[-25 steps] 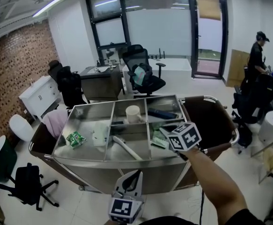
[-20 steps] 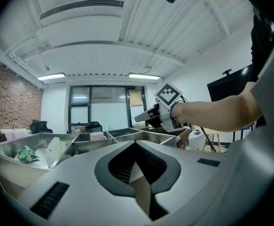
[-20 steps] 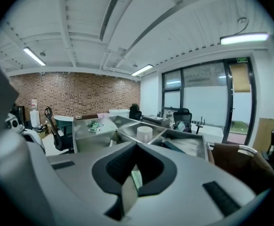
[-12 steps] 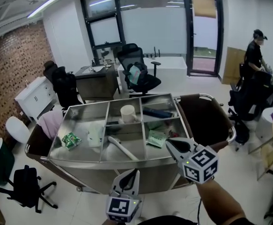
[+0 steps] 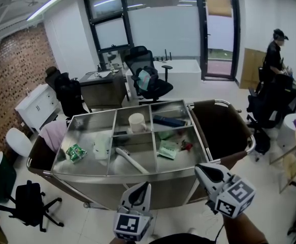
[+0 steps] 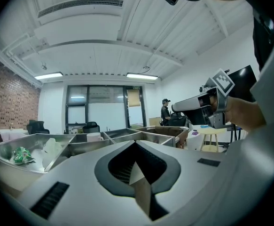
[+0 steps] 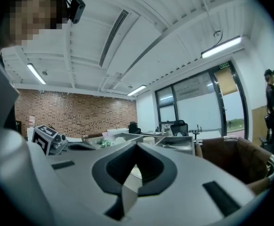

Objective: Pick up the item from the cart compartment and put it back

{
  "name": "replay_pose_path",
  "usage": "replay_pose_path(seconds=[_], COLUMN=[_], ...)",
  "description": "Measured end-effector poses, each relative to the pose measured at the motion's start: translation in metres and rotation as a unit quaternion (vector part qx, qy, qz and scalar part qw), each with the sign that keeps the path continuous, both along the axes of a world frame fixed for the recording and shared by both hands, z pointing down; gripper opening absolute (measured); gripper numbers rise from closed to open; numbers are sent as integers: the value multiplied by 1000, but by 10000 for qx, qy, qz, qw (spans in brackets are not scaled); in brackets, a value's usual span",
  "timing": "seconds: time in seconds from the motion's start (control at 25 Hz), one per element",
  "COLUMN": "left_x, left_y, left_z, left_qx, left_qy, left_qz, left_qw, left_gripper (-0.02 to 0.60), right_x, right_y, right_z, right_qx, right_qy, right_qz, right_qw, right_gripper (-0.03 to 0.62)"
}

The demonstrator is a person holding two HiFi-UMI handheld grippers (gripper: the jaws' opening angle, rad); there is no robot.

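The cart [image 5: 101, 186] stands in front of the person, its top divided into compartments. A green packet [image 5: 169, 149] lies in the near right compartment, untouched, with a brush [image 5: 131, 160] in the middle one and a cup [image 5: 137, 122] behind. The left gripper [image 5: 144, 187] is before the cart's front wall, jaws together and empty. The right gripper [image 5: 202, 170] is off the near right corner, clear of the cart, jaws closed on nothing.

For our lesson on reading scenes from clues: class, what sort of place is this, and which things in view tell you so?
Most likely an office: a desk with a swivel chair beside it, a tall glass door behind, and strip lights on the ceiling.
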State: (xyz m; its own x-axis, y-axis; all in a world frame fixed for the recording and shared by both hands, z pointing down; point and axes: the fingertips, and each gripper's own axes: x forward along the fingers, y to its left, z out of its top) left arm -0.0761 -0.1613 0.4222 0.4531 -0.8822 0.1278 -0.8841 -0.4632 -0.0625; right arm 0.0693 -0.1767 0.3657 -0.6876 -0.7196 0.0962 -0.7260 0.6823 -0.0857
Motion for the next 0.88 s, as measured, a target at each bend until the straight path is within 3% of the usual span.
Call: replay_pose_path(seconds=[0.4, 0.88], left_x=[3, 7], left_y=[5, 6], left_z=[-7, -4], left_qx=[77, 42], left_qy=[0, 42], left_qz=[28, 13], left_qw=[10000, 10000], left_gripper=[0, 0], right_x=[13, 14], right_y=[18, 18], right_z=[43, 49], right_qx=[-258, -280], right_qy=[-121, -107], right_qz=[202, 249], right_qw=[9994, 9992], right_gripper=[5, 5])
